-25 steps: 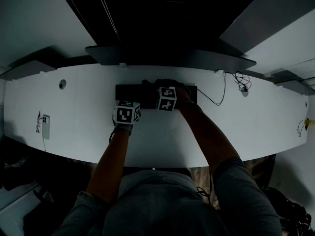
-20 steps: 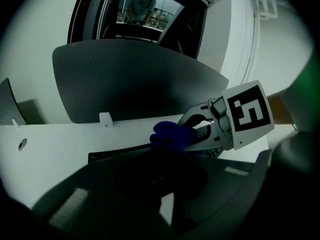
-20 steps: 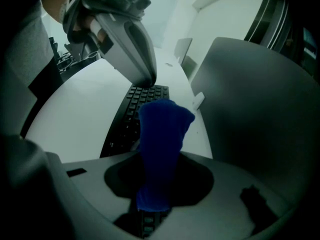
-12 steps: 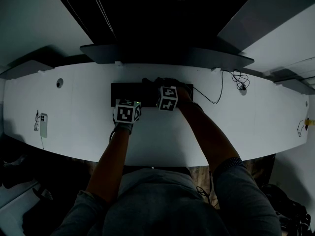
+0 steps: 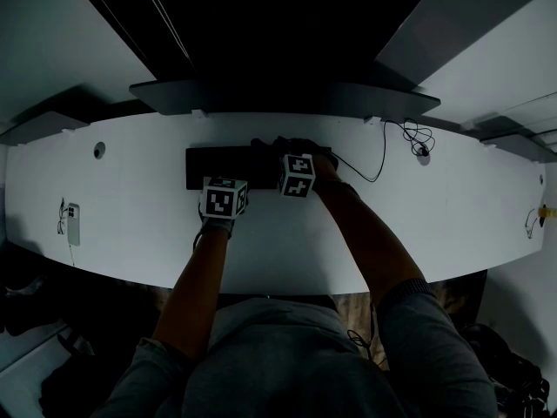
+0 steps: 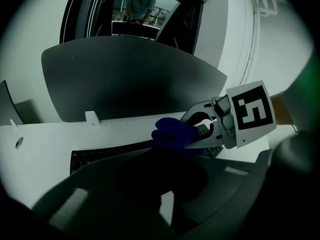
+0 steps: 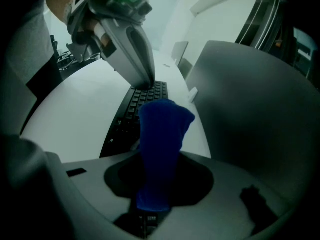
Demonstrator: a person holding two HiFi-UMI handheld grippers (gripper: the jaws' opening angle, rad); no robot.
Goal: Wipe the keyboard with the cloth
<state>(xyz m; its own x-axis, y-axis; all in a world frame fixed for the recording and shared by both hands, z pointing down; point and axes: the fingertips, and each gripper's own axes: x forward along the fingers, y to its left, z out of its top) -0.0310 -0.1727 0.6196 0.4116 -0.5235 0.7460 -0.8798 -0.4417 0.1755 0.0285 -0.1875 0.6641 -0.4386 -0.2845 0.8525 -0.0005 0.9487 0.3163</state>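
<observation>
Nearest, the person's left forearm and right forearm reach out over the white desk. Each hand carries 1 gripper, 2 in all. The left gripper has its jaws closed together on nothing. Its tips come down onto the 1 black keyboard, toward the keyboard's left part.

Just to its right, the right gripper is clamped on the 1 blue cloth. The cloth bunches out past the jaw tips over the keys of the keyboard's right half, but it is too dark to tell whether it touches them. The keyboard lies flat along the middle of the desk, parallel to the far edge.

Well to the left are 1 pale phone near the front edge and 1 round cable hole farther back. To the right, 1 dark cable runs from the keyboard's right end to a coil near the far edge. Beyond, 1 grey curved panel stands along the desk's far edge.

Against 1.0 s ago, the head view has swung. The keyboard, hole and panel all lie farther left in it, while the left cube and right cube keep their places in the picture. Both grippers, and the cloth, now stand nearer the keyboard's right end than they did.
</observation>
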